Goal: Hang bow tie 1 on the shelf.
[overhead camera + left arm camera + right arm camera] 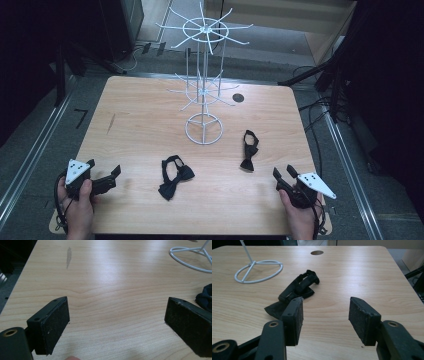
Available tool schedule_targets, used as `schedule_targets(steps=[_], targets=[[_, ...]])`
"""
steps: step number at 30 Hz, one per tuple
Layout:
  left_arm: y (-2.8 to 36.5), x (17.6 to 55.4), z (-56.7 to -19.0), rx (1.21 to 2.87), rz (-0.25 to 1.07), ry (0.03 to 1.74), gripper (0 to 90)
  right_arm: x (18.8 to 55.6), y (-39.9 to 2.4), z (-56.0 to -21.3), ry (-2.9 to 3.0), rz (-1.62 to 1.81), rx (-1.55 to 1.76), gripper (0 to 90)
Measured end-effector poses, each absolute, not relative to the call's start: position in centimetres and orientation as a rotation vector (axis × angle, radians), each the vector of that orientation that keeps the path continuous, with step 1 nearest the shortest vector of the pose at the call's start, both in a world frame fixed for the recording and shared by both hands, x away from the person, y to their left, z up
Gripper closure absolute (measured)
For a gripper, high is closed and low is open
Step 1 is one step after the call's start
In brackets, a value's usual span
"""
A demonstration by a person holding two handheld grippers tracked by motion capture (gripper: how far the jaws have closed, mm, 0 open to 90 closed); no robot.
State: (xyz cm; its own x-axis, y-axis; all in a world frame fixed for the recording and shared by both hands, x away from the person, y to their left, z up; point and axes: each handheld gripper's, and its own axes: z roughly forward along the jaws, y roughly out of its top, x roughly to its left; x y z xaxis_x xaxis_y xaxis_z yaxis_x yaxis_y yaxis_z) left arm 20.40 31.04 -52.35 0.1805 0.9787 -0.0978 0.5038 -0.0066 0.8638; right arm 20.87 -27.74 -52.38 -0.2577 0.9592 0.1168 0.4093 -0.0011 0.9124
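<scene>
Light wood table (150,120) w/ rounded corners, small round cable hole (238,98) nr far edge, dark scuff mark (110,122) on left part. Grey floor (35,165) around, metal rails (350,165) along both sides. Black curtains (395,75) left & right, v. dark. Loose cables (312,112) on floor at right. Pale wood panel (280,12) at far end. Glare from overhead light on tabletop.

Pale wooden table (140,125) carries a white wire display stand with hooked arms (204,95), set at centre toward the far edge, its ring base (204,129) on the tabletop. Round cable hole (238,98) just right of the stand. Black fabric bow tie (176,176) lies nearer than the base, slightly left. Second, smaller black bow tie (248,150) lies right of the base. Left gripper (102,180) at near-left corner; right gripper (283,178) at near-right, just beside the smaller tie.
</scene>
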Motion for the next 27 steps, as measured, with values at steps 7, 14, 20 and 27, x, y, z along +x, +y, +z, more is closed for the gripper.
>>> schedule_targets(steps=[7,14,20,27], targets=[[30.7,20.6,-52.4,1.678,0.725,1.426,6.7,21.1,-24.7,-51.8,1.765,1.224,1.387,48.8],[31.0,20.5,-52.4,1.654,0.707,1.432,6.7,21.6,-21.7,-51.3,1.827,1.229,1.325,48.0],[31.0,20.6,-52.4,1.651,0.698,1.438,6.7,21.9,-19.9,-51.3,1.847,1.220,1.329,47.3],[31.0,20.6,-52.4,1.654,0.694,1.437,6.7,22.1,-17.8,-51.3,1.879,1.235,1.313,46.1]])
